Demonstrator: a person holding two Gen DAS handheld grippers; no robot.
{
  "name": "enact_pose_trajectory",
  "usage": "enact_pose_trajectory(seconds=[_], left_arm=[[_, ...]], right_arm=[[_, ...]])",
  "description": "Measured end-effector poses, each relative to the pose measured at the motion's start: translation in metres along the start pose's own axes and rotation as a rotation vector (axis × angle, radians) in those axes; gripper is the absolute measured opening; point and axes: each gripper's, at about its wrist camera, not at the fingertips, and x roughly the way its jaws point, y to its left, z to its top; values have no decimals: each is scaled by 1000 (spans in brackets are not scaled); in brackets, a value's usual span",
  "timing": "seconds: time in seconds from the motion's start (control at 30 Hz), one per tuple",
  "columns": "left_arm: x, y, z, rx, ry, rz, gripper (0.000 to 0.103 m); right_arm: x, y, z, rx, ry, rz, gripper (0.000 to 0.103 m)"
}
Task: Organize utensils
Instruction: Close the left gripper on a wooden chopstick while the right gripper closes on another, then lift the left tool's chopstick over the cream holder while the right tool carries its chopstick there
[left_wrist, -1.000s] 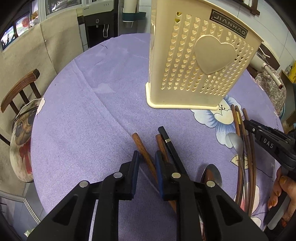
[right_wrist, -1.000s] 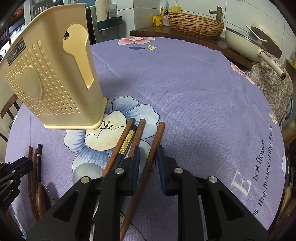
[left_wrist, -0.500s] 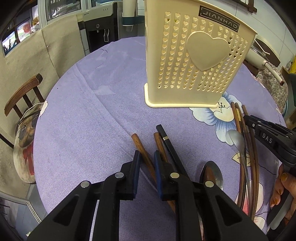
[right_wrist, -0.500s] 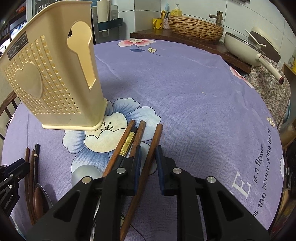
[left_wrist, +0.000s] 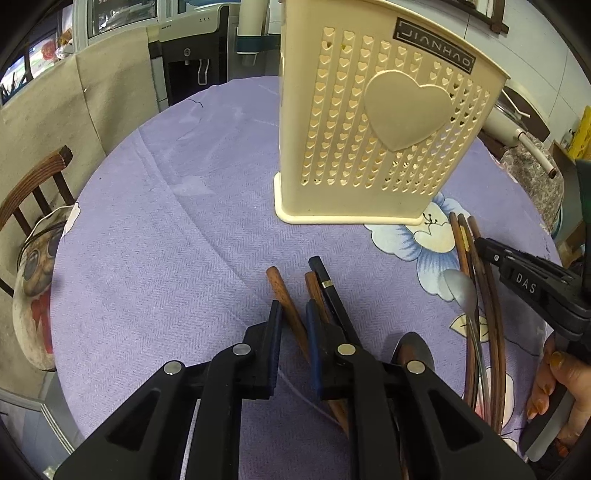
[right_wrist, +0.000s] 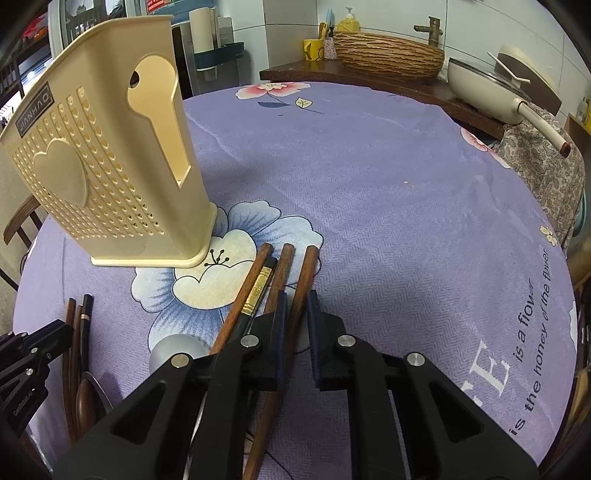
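Chopsticks and spoons lie loose on the purple-clothed counter (left_wrist: 147, 258) in front of the cream holder (left_wrist: 369, 147), which stands upright and looks empty through its perforated front, so the sorting seems barely begun. Both tools point steeply down at the counter just in front of the holder, probably because flat, thin sticks can only be pinched from above. The left tool (left_wrist: 292, 306) has its jaws drawn together on the reddish chopstick (left_wrist: 284, 295), the outermost of a small bunch lying in front of the holder's left corner; taking the outside one likely spares its neighbour, the black chopstick (left_wrist: 328, 291), from being dragged along. The right tool (right_wrist: 295, 295) is clamped on the outer chopstick (right_wrist: 304, 273) of a second bunch fanned out in front of the holder's right corner, again the one with free cloth beside it. Each grip sits fairly near the thick end, which points toward the holder. A steel spoon (left_wrist: 460, 291) lies in that second bunch, untouched. A hand (left_wrist: 554, 387) grasps the right tool's handle.
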Motion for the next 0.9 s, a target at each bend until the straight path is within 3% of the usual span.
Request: enact_pose_trajectory(seconds=[0.2,0.9], left_arm=[[-1,5,3,-20,-12,-33,7],[-44,11,26,-43,-153,-99,7]], right_arm=[[0,-6,2,33,-7,46,11],[-52,-24,11,125,-154,220,8]])
